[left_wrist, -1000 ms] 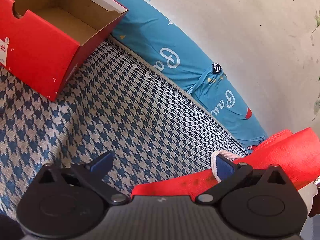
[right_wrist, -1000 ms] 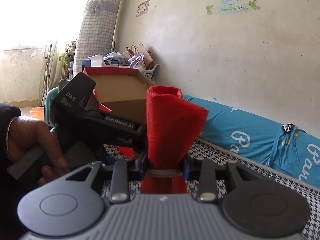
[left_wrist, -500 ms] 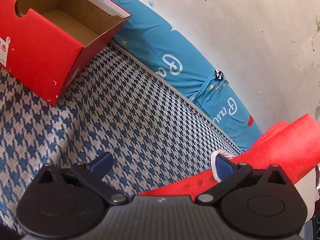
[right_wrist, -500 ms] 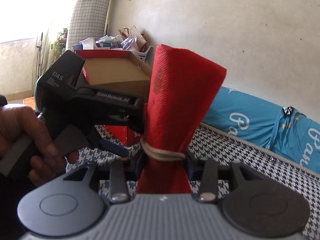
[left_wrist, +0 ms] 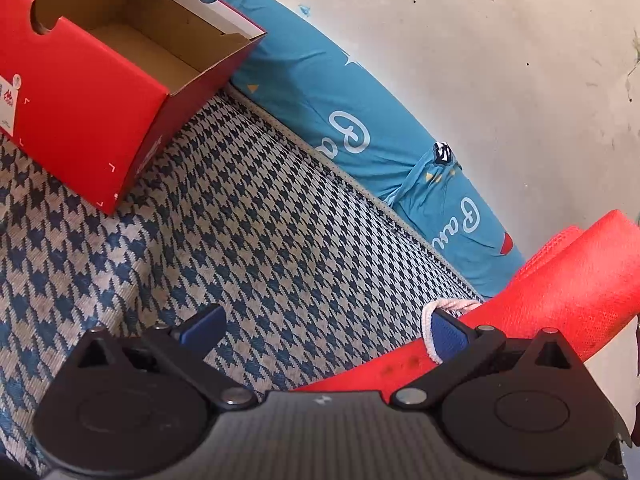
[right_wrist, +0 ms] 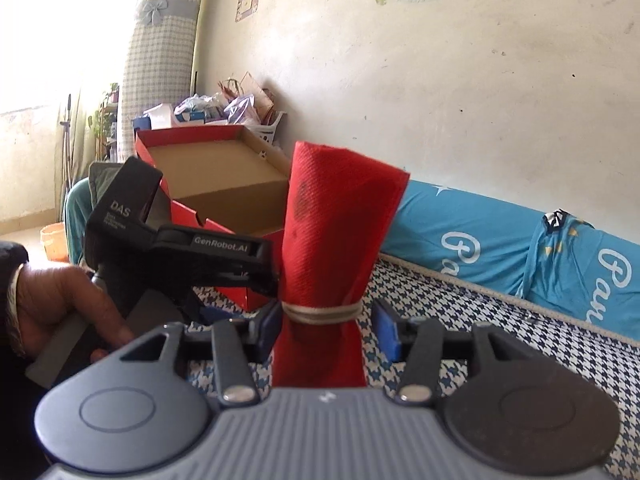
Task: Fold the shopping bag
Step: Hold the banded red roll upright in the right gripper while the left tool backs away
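Note:
The red shopping bag (right_wrist: 336, 232) is rolled into a tube and stands upright, tied with a pale elastic band (right_wrist: 320, 314). It stands between the fingers of my right gripper (right_wrist: 326, 326), whose jaws are opening. The left pad is against the roll and the right pad (right_wrist: 386, 332) is clear of it. In the left wrist view my left gripper (left_wrist: 324, 320) is wide open over the mat. The band (left_wrist: 430, 332) loops over its right fingertip, and the red roll (left_wrist: 560, 292) lies against that finger's outer side.
An open red shoe box (left_wrist: 100, 92) sits on the blue-and-white houndstooth mat (left_wrist: 240, 240). A blue cushion (left_wrist: 340, 120) runs along the wall. A person's hand (right_wrist: 60, 312) grips the left tool's black housing (right_wrist: 160, 240). A basket of clutter (right_wrist: 240, 108) stands behind the box.
The right jaws have spread; the right pad has come off the roll. The roll now leans less and sits a little lower in the right view. The left gripper has kept still.

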`<action>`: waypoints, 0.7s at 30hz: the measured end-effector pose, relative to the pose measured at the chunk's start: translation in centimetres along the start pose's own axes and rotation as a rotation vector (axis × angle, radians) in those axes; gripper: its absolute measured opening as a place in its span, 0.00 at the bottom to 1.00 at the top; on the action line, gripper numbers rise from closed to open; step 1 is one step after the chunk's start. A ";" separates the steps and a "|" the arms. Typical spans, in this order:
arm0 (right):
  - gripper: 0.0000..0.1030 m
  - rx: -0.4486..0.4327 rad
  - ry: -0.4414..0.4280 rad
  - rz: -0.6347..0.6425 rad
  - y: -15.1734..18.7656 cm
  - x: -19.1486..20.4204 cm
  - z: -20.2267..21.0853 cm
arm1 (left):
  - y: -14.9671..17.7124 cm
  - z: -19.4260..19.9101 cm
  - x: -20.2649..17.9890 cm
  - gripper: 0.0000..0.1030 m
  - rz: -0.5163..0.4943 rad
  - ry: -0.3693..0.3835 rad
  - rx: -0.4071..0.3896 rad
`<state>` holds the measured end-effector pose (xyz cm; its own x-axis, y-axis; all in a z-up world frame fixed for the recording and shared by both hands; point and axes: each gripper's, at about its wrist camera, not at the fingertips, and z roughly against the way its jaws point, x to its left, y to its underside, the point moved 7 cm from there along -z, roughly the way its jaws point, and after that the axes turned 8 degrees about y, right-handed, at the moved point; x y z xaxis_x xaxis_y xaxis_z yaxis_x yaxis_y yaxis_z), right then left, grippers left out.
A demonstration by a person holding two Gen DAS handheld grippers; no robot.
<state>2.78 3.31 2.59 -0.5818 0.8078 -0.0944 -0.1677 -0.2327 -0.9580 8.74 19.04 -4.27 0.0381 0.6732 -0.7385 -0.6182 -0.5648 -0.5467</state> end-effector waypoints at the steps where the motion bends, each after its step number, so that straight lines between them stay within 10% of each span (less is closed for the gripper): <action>1: 0.46 -0.014 0.000 -0.008 -0.3 -0.1 0.1 | 0.0 0.0 0.0 1.00 0.001 -0.002 0.000; 9: 0.26 -0.023 -0.006 -0.001 -0.2 -0.1 -1.2 | 0.1 0.0 0.2 1.00 0.005 -0.015 0.003; 21: 0.31 0.078 -0.007 0.063 2.6 0.6 -1.9 | 0.1 0.1 0.3 1.00 0.003 -0.025 -0.001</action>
<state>3.56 4.21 -0.49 -0.5986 0.7866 -0.1517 -0.1919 -0.3246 -0.9262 8.58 19.21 -4.49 0.0169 0.6833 -0.7300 -0.6178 -0.5669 -0.5449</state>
